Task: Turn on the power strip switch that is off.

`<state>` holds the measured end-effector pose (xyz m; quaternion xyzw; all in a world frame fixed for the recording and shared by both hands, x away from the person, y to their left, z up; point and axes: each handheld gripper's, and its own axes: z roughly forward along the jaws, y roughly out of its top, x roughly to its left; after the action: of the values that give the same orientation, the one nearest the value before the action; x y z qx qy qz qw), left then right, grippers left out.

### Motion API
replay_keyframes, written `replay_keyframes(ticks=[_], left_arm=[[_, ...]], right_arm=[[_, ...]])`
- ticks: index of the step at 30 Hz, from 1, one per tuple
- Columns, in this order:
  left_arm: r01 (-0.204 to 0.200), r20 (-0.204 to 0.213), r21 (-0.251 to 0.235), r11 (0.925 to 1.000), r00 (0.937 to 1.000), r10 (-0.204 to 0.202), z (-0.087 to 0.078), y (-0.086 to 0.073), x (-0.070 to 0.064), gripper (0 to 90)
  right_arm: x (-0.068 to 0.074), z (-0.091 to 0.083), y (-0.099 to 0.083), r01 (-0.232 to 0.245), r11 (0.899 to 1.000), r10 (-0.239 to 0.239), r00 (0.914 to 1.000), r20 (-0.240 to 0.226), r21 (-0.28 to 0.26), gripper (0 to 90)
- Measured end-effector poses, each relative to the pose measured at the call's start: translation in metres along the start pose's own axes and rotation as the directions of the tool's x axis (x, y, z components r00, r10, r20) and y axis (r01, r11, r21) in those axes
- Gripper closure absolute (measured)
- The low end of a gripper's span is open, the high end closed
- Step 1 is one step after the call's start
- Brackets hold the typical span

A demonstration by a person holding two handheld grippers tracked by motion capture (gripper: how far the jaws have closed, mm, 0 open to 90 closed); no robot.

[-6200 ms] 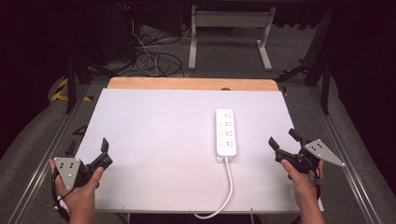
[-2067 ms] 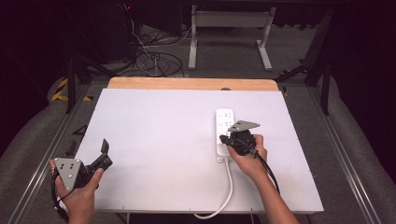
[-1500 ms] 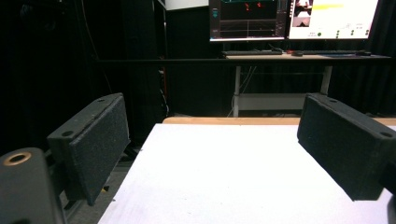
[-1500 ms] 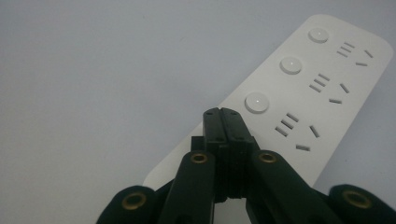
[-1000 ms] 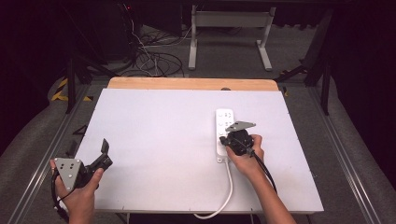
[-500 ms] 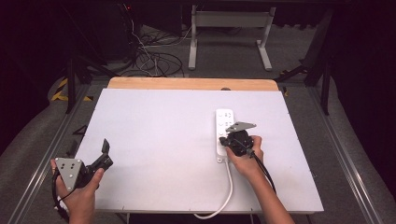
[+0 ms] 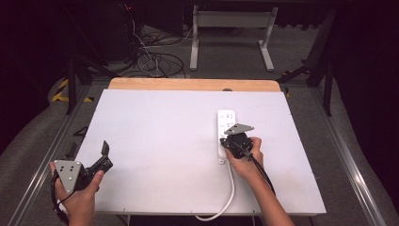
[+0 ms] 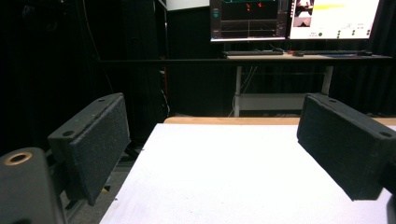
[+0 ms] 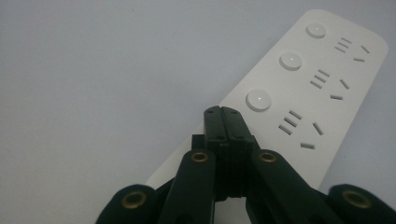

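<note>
A white table (image 7: 155, 141) has a wooden strip (image 7: 193, 84) along its far edge. Beyond it, cables (image 7: 150, 59) lie tangled on the grey floor, left of a metal stand (image 7: 230, 33). Far off, two lit monitors (image 8: 294, 18) sit on a desk (image 8: 299, 58).

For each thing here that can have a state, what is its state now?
White plastic power strip: flat on the white table, nothing plugged in, own cord trailing off the near edge.
Right gripper: shut, tip over the strip's near end.
Left gripper: open, holding nothing.

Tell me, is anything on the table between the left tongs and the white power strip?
No. The high view shows bare white table between the left tongs and the power strip.
</note>
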<state>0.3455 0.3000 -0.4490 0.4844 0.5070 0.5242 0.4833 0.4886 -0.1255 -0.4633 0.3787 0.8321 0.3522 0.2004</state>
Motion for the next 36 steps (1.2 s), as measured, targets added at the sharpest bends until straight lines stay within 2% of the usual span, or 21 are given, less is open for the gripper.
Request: replay_keyframes(ticks=[16,17,23,26,30,36], left_arm=[[0.005,0.008,0.003,1.0,1.0,-0.005,0.001,0.0,-0.002,10.4],[0.0,0.005,0.0,1.0,1.0,0.0,0.001,0.0,-0.001,10.4],[0.003,0.006,0.001,1.0,1.0,-0.003,0.001,0.0,-0.002,10.4],[0.003,0.008,0.004,1.0,1.0,-0.003,0.002,0.0,-0.002,10.4],[0.004,0.007,0.004,1.0,1.0,-0.004,0.002,0.0,-0.001,10.4],[0.005,0.005,0.0,1.0,1.0,-0.005,0.002,0.0,-0.002,10.4]], right_arm=[[0.003,0.0,0.001,0.012,1.0,-0.012,0.9996,0.024,0.0,90.0],[0.006,0.0,0.001,0.039,0.999,-0.039,0.9983,0.043,0.0,90.0],[0.008,-0.001,0.001,0.063,0.998,-0.063,0.9964,0.057,-0.005,90.0],[0.008,-0.005,0.002,0.071,0.997,-0.069,0.9964,0.049,-0.035,90.0],[0.006,-0.014,0.005,0.059,0.993,-0.057,0.998,0.028,-0.107,90.0],[0.001,-0.023,0.005,0.035,0.99,-0.034,0.9993,0.012,-0.139,90.0]])
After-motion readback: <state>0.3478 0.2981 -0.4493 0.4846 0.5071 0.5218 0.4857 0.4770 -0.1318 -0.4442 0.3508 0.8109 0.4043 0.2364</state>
